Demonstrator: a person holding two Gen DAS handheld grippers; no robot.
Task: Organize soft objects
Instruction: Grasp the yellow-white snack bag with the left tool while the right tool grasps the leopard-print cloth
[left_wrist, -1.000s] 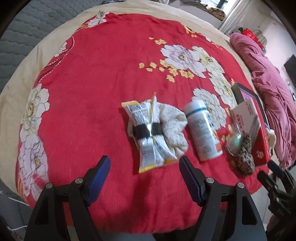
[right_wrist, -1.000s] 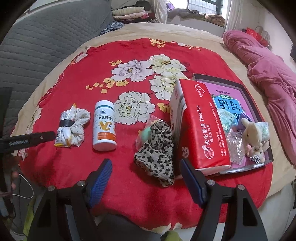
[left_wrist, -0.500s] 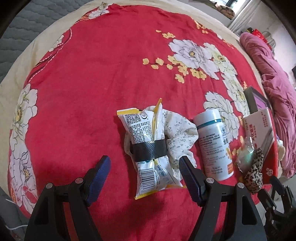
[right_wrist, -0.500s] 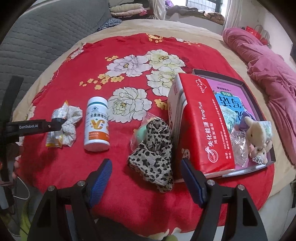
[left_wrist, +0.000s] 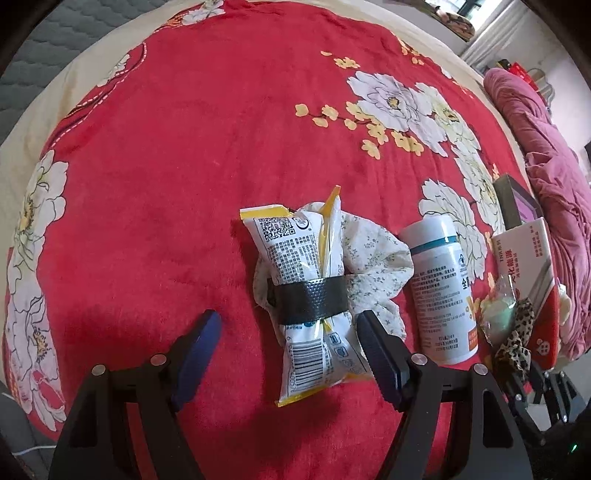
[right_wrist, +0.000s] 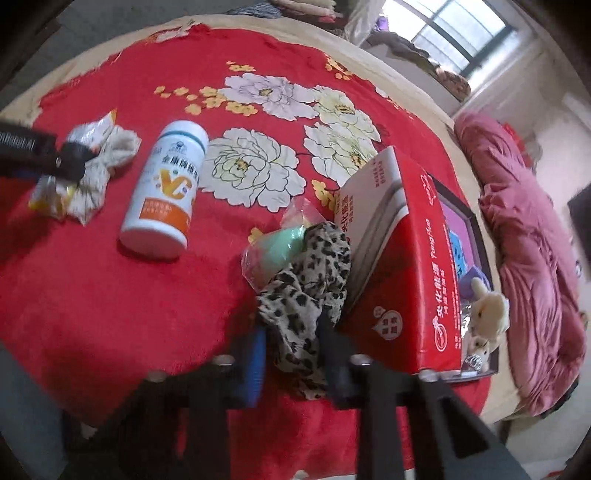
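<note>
Right gripper (right_wrist: 291, 354): jaws just closing, clenched on the leopard-print cloth (right_wrist: 306, 284) beside the red box (right_wrist: 413, 280). Left gripper (left_wrist: 288, 343): jaws released, straddling the banded packet bundle (left_wrist: 314, 295).

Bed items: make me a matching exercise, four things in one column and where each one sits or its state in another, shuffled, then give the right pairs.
Things:
1. snack packet
2. vitamin bottle
3. leopard-print cloth
4. plush toy

Places or states:
A. lying on its side on the red blanket, cap away from the camera
B. in the dark tray behind the red box
C. bound to a floral cloth by a black band
D. pinched between the right hand-held gripper pads

Pairs: 1-C, 2-A, 3-D, 4-B
</note>
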